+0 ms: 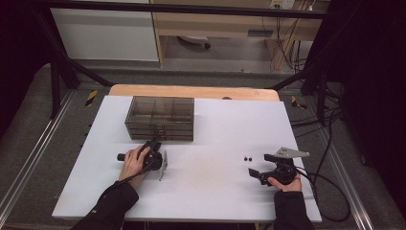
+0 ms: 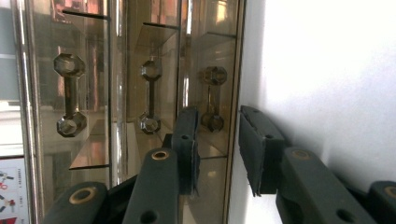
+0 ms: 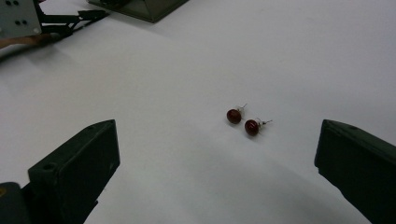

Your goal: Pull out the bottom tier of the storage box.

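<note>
1. A person seated at a white table (image 1: 206,191) holds a gripper in each hand, forearms in dark sleeves coming in from the near edge.
2. The left gripper (image 1: 154,146) points at the front of a smoky, see-through drawer box (image 1: 160,117) at the far left of the table; in the left gripper view its jaws stand a little apart, gripping nothing.
3. In that view one jaw lies just in front of the box face and the other over bare table beside it, close to the drawer handle (image 2: 213,98) nearest the table.
4. Two more handles (image 2: 151,95) (image 2: 70,94) mark the other drawers; all three drawers look closed, and what they hold cannot be made out through the tinted walls.
5. The right gripper (image 1: 261,164) rests low at the right side of the table, its jaws spread wide with nothing between them.
6. Two small dark-red stud earrings (image 3: 243,121) lie side by side on the table just ahead of the right gripper, apart from both jaws and well away from the box.
</note>
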